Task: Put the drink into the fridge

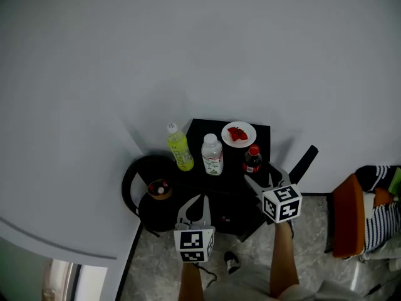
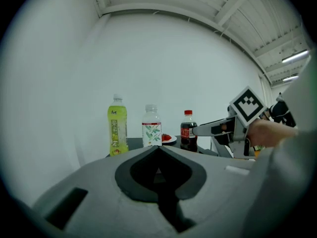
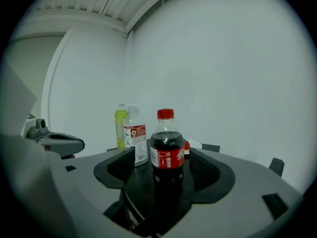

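Note:
On a small black table stand three drinks: a yellow-green bottle, a clear bottle with a green-leaf label and a red-capped cola bottle. My right gripper is open around the cola bottle, which stands upright between the jaws with a gap on each side. My left gripper hangs in front of the table, below the clear bottle, shut on nothing; its jaw tips meet. The left gripper view shows all three bottles, with the cola bottle beside the right gripper.
A white plate with red fruit sits at the table's back right. A black round seat with a small bowl stands left of the table. An orange chair with striped cloth is at the right. White walls close the corner behind.

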`<state>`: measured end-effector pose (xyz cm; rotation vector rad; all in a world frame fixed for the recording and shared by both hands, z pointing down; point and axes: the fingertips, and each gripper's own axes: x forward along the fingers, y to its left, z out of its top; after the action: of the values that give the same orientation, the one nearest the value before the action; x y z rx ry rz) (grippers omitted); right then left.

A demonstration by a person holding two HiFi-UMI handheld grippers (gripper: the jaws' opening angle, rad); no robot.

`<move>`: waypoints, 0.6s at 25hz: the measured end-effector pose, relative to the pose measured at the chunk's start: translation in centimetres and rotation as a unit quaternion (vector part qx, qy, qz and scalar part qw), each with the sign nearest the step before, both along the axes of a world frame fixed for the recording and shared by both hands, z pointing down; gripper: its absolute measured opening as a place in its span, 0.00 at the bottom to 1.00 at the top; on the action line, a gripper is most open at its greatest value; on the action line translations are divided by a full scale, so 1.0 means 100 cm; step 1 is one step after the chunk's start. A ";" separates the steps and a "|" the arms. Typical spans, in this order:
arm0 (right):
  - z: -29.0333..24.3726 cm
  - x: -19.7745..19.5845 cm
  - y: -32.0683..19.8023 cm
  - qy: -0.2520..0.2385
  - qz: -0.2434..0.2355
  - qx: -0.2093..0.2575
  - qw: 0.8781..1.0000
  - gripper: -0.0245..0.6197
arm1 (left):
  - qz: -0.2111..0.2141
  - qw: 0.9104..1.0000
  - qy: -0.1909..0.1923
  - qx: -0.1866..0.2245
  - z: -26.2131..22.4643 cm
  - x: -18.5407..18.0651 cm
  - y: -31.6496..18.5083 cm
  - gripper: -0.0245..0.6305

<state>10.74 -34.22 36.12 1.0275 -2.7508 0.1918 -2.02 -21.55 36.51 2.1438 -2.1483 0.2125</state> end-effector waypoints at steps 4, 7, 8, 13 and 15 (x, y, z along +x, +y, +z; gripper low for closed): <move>0.013 -0.017 -0.025 0.050 -0.016 -0.013 0.999 0.55 | -0.008 1.000 0.012 0.003 0.001 -0.017 -0.022 0.04; 0.022 -0.032 -0.038 0.069 -0.025 -0.017 0.997 0.55 | -0.014 1.000 0.017 0.001 0.005 -0.029 -0.033 0.04; 0.025 -0.034 -0.042 0.075 -0.025 -0.019 0.997 0.55 | -0.017 1.000 0.018 -0.001 0.007 -0.032 -0.036 0.04; 0.027 -0.044 -0.050 0.086 -0.017 -0.014 0.996 0.53 | -0.031 0.999 0.027 -0.018 0.024 -0.044 -0.039 0.04; 0.026 -0.044 -0.051 0.087 -0.014 -0.010 0.996 0.53 | -0.032 0.999 0.031 -0.025 0.032 -0.047 -0.039 0.04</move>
<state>6.34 -39.33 38.75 0.9518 -2.5997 0.1197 -6.70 -25.47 39.73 2.0235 -2.1492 0.1905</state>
